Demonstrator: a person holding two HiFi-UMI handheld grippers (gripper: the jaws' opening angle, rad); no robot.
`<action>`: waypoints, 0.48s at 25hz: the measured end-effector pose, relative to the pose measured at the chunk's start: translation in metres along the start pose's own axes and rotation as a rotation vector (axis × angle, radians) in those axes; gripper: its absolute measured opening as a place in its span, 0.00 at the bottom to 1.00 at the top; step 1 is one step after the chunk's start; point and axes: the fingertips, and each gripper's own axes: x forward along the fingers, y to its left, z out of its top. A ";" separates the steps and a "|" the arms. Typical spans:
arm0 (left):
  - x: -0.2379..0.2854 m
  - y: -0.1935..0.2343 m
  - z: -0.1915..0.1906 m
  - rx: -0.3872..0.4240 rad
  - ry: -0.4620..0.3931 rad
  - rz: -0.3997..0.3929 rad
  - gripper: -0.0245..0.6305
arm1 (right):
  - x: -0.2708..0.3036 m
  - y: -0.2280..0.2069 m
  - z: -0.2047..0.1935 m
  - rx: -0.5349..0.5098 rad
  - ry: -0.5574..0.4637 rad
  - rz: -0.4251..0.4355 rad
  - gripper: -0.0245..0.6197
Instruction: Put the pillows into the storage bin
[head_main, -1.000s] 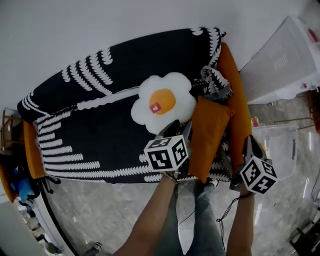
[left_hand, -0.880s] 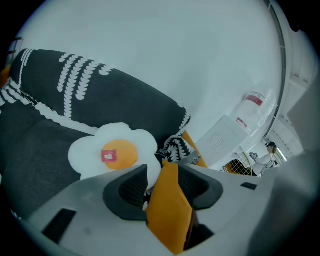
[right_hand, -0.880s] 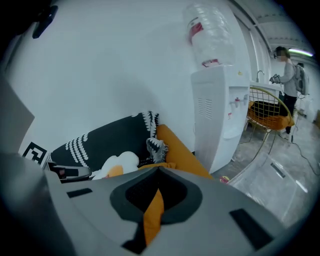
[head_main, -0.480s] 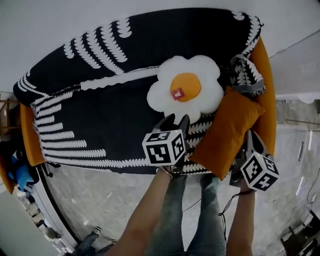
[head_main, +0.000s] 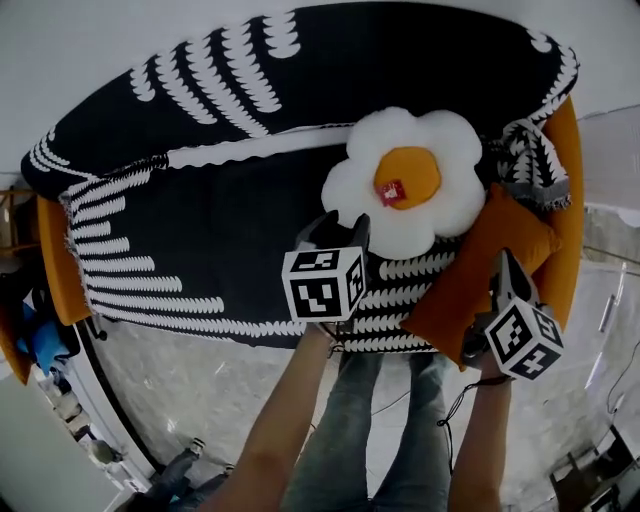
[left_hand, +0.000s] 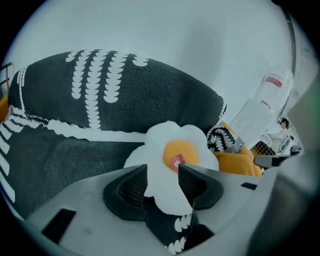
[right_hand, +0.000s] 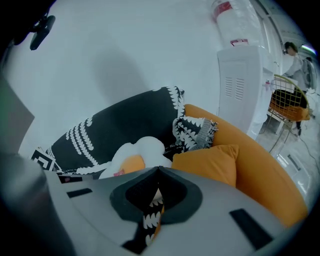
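Observation:
A fried-egg pillow (head_main: 405, 180), white with an orange middle, lies on the sofa seat. To its right an orange pillow (head_main: 478, 272) leans against the sofa's arm. My left gripper (head_main: 335, 222) hovers at the egg pillow's left edge with its jaws open. In the left gripper view the egg pillow (left_hand: 172, 150) shows in the gap of the left gripper (left_hand: 162, 170), and I cannot tell whether they touch. My right gripper (head_main: 500, 260) is over the orange pillow's lower right part. In the right gripper view the right gripper (right_hand: 158, 171) is shut with nothing in it, and the orange pillow (right_hand: 210, 162) lies just beyond.
A black throw with white patterns (head_main: 220, 200) covers the orange sofa (head_main: 560, 250). A folded patterned blanket (right_hand: 195, 131) lies by the arm. A white water dispenser (right_hand: 240, 85), a wire basket (right_hand: 285, 100) and a person (right_hand: 295, 55) are at the right. Marble floor (head_main: 180, 390) lies in front.
Both grippers have come forward and lower over the sofa. The left one now reaches the egg pillow's edge. The clear bins at the right have slid out of the head view.

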 end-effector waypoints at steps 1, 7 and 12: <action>0.000 0.012 0.003 0.021 0.014 0.012 0.33 | 0.004 0.012 0.001 -0.004 0.004 0.004 0.04; 0.025 0.022 0.010 0.213 0.114 0.070 0.33 | 0.023 0.017 0.010 -0.046 0.034 0.009 0.04; 0.051 0.020 0.004 0.299 0.215 0.020 0.34 | 0.039 0.018 0.010 -0.054 0.051 0.011 0.04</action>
